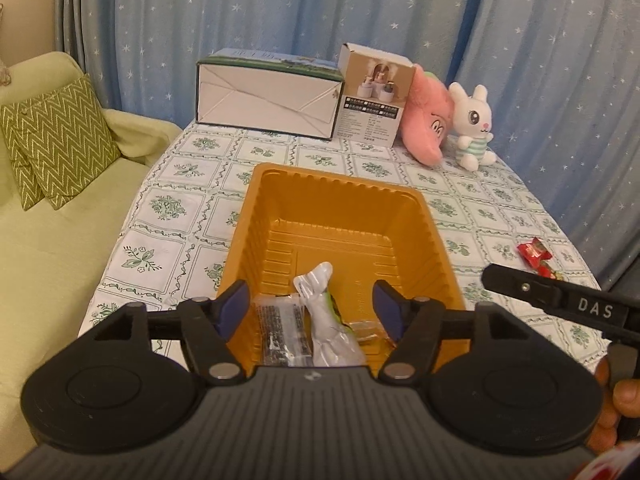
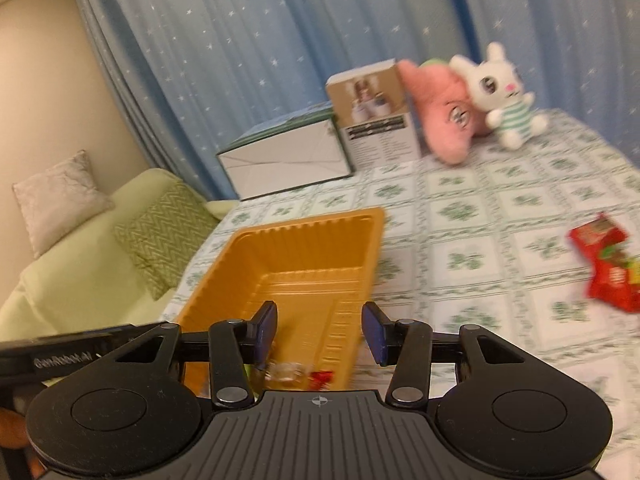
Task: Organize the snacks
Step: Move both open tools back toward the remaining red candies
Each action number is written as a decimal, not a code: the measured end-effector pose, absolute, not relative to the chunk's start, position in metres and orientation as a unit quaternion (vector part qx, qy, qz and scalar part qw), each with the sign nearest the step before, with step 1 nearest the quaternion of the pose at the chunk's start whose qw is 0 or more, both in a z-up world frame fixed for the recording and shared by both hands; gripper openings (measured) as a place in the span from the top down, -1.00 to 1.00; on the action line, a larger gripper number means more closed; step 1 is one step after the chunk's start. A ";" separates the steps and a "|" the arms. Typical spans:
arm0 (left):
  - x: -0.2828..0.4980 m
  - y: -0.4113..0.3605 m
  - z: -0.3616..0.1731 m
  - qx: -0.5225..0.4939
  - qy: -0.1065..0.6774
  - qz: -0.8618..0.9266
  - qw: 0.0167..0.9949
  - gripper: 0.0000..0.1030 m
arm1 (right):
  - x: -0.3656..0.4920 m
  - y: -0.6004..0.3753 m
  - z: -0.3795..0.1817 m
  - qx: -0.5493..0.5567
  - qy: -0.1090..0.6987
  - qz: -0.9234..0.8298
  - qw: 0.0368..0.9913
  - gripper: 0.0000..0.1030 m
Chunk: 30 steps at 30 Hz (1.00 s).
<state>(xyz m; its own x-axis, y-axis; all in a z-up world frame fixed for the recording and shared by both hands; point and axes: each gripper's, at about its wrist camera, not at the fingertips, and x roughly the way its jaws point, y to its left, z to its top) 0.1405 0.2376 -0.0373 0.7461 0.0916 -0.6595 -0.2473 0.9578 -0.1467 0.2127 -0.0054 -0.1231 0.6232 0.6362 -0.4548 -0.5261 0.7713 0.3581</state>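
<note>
An orange plastic tray [image 1: 340, 204] stands on the floral tablecloth. At its near end lie a white packet [image 1: 320, 308], a clear wrapper with black print [image 1: 280, 320] and a small brownish sweet [image 1: 366, 330]. My left gripper [image 1: 310, 312] hangs open above them, its blue pads well apart and touching nothing. My right gripper [image 2: 320, 328] is open too, over the tray's [image 2: 304, 248] near right corner, with a small red sweet [image 2: 322, 378] below it. Red snack packs [image 2: 608, 264] lie on the cloth to the right, also seen as red snack packs [image 1: 534, 254] in the left wrist view.
At the table's back stand a white box [image 1: 268, 100], a brown box [image 1: 374, 96], a pink plush [image 1: 424, 120] and a white bunny plush [image 1: 474, 124]. A green sofa with a zigzag cushion [image 1: 56, 136] borders the table's left edge. Blue starred curtains hang behind.
</note>
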 end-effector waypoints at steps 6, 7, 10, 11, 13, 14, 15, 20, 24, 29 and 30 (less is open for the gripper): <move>0.123 0.209 -0.023 -0.104 0.340 0.080 0.931 -0.46 | 0.184 -0.035 -0.113 0.060 0.283 0.283 0.915 0.00; 0.121 0.203 -0.021 -0.104 0.340 0.077 0.932 -0.49 | 0.179 -0.040 -0.111 0.055 0.284 0.275 0.917 -0.01; 0.113 0.185 -0.015 -0.100 0.342 0.069 0.932 -0.53 | 0.166 -0.058 -0.109 0.052 0.292 0.257 0.920 -0.07; 0.110 0.178 -0.013 -0.095 0.341 0.066 0.933 -0.57 | 0.162 -0.064 -0.109 0.054 0.294 0.252 0.920 -0.08; 0.105 0.165 -0.010 -0.093 0.338 0.064 0.934 -0.67 | 0.153 -0.078 -0.107 0.059 0.295 0.242 0.923 -0.09; 0.103 0.159 -0.008 -0.094 0.336 0.061 0.935 -0.69 | 0.150 -0.084 -0.106 0.061 0.296 0.235 0.924 -0.10; 0.101 0.152 -0.007 -0.094 0.336 0.058 0.935 -0.69 | 0.146 -0.091 -0.104 0.062 0.298 0.227 0.925 -0.11; 0.097 0.120 -0.001 -0.080 0.336 0.044 0.937 -0.71 | 0.132 -0.124 -0.100 0.069 0.299 0.200 0.930 -0.14; 0.093 0.096 0.002 -0.076 0.332 0.030 0.940 -0.78 | 0.120 -0.152 -0.097 0.073 0.296 0.176 0.936 -0.30; 0.094 0.069 0.003 -0.075 0.332 0.011 0.940 -0.79 | 0.110 -0.184 -0.095 0.084 0.294 0.142 0.941 -0.39; 0.095 0.064 0.002 -0.074 0.333 0.007 0.940 -0.79 | 0.109 -0.190 -0.095 0.088 0.294 0.135 0.942 -0.40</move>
<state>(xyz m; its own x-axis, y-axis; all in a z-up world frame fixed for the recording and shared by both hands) 0.0950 0.0638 0.0022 0.7786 -0.0360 -0.6265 -0.0631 0.9888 -0.1352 0.1087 -0.1897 -0.0947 0.7909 0.3064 -0.5298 -0.2036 0.9481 0.2444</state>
